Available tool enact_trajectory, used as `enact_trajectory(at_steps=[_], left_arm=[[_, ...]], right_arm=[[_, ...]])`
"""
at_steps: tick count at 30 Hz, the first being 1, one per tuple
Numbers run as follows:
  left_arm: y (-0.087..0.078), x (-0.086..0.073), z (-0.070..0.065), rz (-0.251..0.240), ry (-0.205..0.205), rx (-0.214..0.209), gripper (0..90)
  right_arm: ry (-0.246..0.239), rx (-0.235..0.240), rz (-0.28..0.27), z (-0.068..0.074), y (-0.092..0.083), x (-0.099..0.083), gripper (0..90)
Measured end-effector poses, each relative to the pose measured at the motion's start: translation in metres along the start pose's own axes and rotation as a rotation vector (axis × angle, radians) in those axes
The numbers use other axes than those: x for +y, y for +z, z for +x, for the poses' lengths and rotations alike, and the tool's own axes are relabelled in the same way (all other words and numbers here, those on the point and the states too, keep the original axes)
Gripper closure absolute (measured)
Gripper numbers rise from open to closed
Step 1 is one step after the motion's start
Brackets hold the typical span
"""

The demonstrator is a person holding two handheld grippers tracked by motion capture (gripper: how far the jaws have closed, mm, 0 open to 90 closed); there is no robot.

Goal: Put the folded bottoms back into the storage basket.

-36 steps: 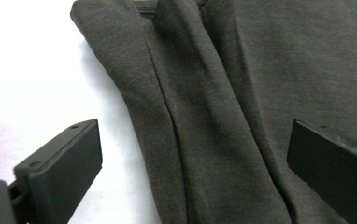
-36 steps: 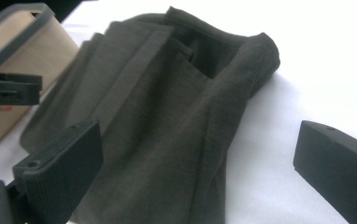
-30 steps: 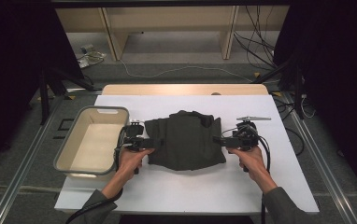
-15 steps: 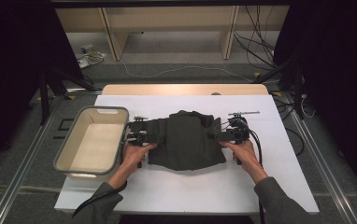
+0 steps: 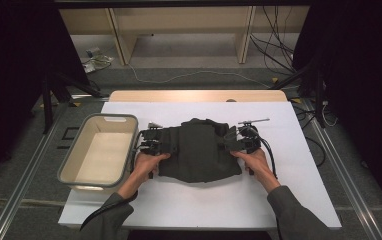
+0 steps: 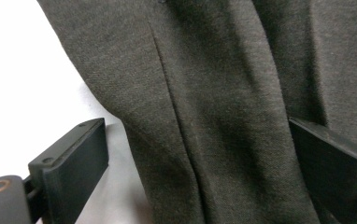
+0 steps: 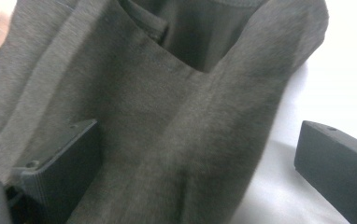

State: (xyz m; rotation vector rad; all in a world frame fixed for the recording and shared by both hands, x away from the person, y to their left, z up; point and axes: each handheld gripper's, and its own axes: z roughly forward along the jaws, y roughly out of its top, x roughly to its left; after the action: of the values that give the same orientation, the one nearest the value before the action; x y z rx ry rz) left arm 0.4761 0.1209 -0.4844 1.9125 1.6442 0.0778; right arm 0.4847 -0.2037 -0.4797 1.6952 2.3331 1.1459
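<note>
Moved inward and farther since the earlier frames: left claw (image 5: 155, 142) and right claw (image 5: 242, 140), both gaping wide, straddling opposite edges of dark garment (image 5: 199, 150), gripping nothing yet. Best closed evenly on the doubled folds. Soft matte knit, rumpled, mid white tabletop (image 5: 289, 165); beige tub (image 5: 99, 150) left.

Left gripper (image 6: 204, 172) gapes wide around dark grey garment (image 6: 214, 93) on white table (image 6: 22, 79)
</note>
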Motion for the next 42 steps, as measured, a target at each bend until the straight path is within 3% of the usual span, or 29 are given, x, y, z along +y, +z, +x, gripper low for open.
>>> enact_trajectory(at_steps=[6,9,12,13,15,18,19,23,25,26,29,36,39,42], left_arm=[[0.0,0.001,-0.001,0.012,0.038,-0.018,15.6],[0.002,0.002,-0.004,0.008,0.074,-0.045,27.5],[0.003,0.001,-0.006,0.007,0.081,-0.068,41.5],[0.004,0.0,-0.01,0.011,0.087,-0.091,48.7],[0.005,0.0,-0.011,0.011,0.091,-0.096,52.5],[0.006,-0.002,-0.01,0.013,0.082,-0.133,67.6],[0.005,-0.002,-0.011,0.011,0.086,-0.133,67.6],[0.003,-0.004,-0.015,-0.011,0.117,-0.115,76.1],[0.003,-0.004,-0.015,-0.014,0.121,-0.114,76.6],[0.002,-0.004,-0.016,-0.02,0.124,-0.116,77.8],[-0.001,-0.005,-0.017,-0.035,0.139,-0.124,78.6],[-0.011,-0.004,-0.022,-0.058,0.167,-0.146,79.1],[-0.014,-0.005,-0.027,-0.062,0.196,-0.136,79.1],[-0.017,-0.003,-0.027,-0.06,0.197,-0.148,79.1]], right_arm=[[-0.003,0.007,0.033,0.003,0.011,0.0,1.8],[0.009,0.019,0.044,0.002,0.014,0.0,3.1],[0.005,0.021,0.055,0.003,0.014,0.001,7.1],[0.008,0.046,0.057,0.005,0.014,0.0,14.8],[0.005,0.046,0.059,0.006,0.014,0.0,17.3],[0.017,0.06,0.066,0.009,0.015,-0.001,29.1],[0.017,0.06,0.066,0.009,0.015,-0.001,29.1],[0.064,0.142,0.08,0.01,0.018,-0.004,53.5],[0.073,0.145,0.083,0.011,0.018,-0.004,55.7],[0.071,0.15,0.082,0.012,0.018,-0.005,63.0],[0.063,0.153,0.079,0.015,0.015,-0.004,69.9],[0.038,0.154,0.044,0.022,0.008,-0.003,73.7],[0.024,0.157,0.026,0.025,0.003,-0.001,74.3],[0.017,0.159,0.011,0.026,-0.001,0.001,74.6]])
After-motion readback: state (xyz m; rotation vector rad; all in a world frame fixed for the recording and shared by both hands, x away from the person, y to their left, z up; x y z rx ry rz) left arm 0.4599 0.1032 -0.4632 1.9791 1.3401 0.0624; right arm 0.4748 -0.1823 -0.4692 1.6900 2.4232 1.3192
